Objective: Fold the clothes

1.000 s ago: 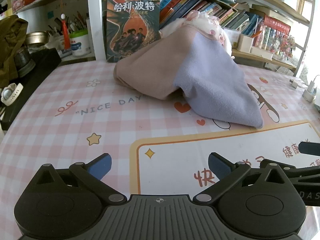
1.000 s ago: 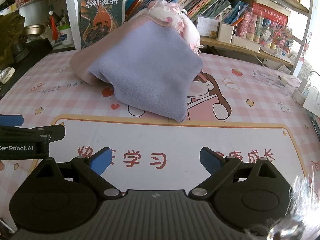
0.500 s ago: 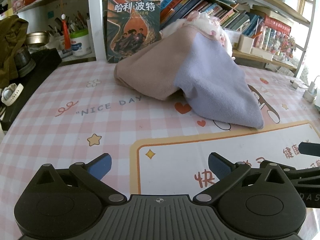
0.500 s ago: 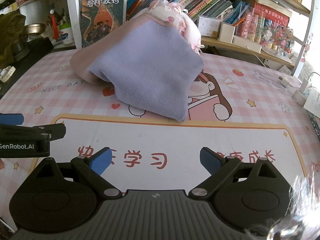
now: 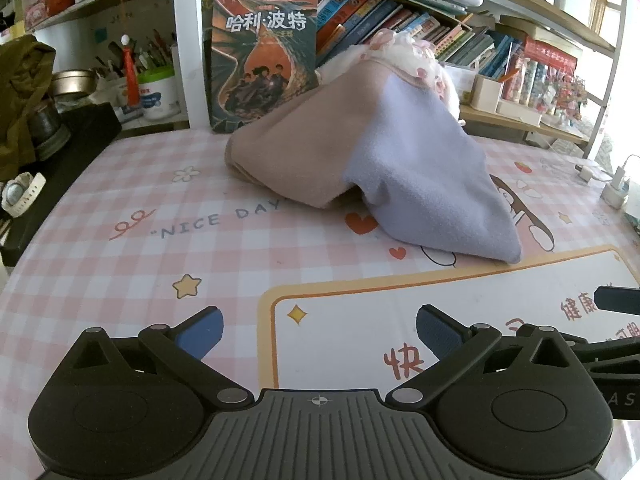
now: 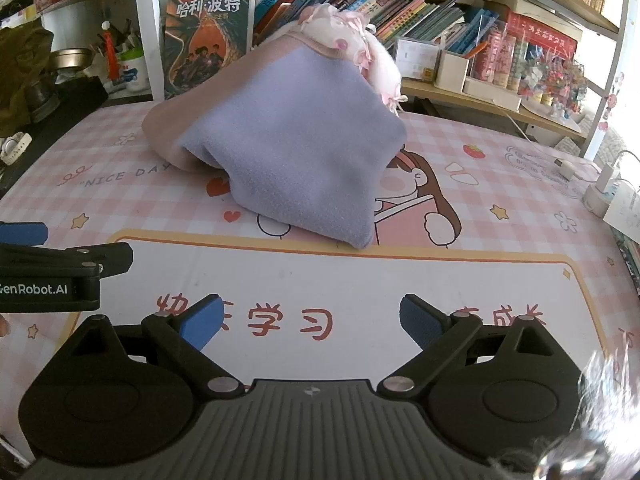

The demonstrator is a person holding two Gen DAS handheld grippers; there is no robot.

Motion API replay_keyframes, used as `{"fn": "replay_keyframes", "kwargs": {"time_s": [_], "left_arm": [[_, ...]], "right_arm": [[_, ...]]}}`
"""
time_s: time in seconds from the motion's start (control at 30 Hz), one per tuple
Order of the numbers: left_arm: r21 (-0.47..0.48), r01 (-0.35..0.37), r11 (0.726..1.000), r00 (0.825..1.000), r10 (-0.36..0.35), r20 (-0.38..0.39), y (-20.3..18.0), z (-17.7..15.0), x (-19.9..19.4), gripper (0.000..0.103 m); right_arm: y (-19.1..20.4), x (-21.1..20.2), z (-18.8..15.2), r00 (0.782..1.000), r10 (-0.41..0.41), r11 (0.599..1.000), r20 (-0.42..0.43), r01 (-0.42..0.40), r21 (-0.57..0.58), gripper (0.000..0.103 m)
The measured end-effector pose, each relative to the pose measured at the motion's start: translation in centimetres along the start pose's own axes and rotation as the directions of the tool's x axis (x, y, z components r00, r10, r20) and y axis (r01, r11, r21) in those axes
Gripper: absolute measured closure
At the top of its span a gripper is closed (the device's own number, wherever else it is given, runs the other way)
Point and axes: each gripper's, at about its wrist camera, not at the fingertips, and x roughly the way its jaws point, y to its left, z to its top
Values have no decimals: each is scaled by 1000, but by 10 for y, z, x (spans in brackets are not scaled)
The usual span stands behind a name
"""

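Broadly, the pink-checked cartoon-printed table (image 5: 120, 264) fills the lower two thirds of both wrist views, and the heaped fleece garment in tan and lavender panels (image 6: 288, 152) sits at its far middle, in front of the upright dark book cover at the upper centre. The heap's long axis runs from its tan end at centre left down to a lavender corner (image 6: 360, 242) that reaches toward the lower right, just touching the yellow border of the white printed panel. A frilly white-and-pink piece (image 6: 352, 46) peeks out at the heap's top. Both tools are well short of the cloth. The left gripper (image 5: 320, 330) has its blue-padded fingers spread wide and empty; the right gripper (image 6: 310, 318) likewise stands spread with nothing between. The lavender corner lies almost straight ahead of the right gripper and off to the upper right for the left, so the right looks nearer for a first pinch.
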Motion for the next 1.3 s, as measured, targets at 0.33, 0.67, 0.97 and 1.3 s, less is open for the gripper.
{"fn": "replay_keyframes", "kwargs": {"time_s": [0.33, 0.67, 0.97, 1.3], "left_arm": [[-1, -3, 1000, 1000, 3, -15, -3, -4, 2, 0], [-5, -30, 1000, 997, 30, -76, -10, -10, 11, 0], [-25, -26, 999, 995, 23, -98, -30, -7, 16, 0], [-82, -79, 994, 996, 75, -55, -85, 7, 14, 0]], "right_arm": [[-1, 0, -1, 1000, 3, 1000, -9, -3, -3, 8], [-8, 6, -5, 999, 18, 1000, -51, -18, -3, 8], [-29, 15, -2, 995, 61, 998, -74, -62, -7, 8], [-90, 32, 4, 984, 148, 989, -100, -150, -11, 8]]}}
